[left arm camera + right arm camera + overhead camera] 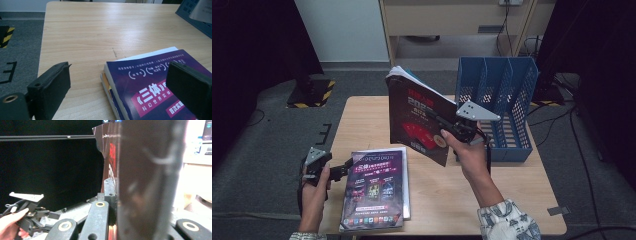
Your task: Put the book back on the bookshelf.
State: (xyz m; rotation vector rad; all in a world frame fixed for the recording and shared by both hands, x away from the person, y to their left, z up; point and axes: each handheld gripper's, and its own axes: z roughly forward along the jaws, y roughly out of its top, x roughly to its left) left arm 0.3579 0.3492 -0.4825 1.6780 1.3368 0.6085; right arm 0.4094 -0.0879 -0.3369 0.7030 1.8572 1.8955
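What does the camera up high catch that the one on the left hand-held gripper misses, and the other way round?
High view alone: the right hand-held gripper clamped on a dark red-lettered magazine lifted off the table, and the whole blue file rack. Left gripper view alone: the small white print on the purple book, seen between open jaws. Both share: that book on its stack, the wooden table, the rack.

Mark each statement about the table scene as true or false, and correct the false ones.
1. The right gripper holds a dark red-and-black magazine up off the table. True.
2. The left gripper is clamped on the stack of purple-covered books. False: its jaws stand open beside the stack.
3. The blue plastic file rack stands on the light wooden table. True.
4. The blue rack is full of books. False: its slots look empty.
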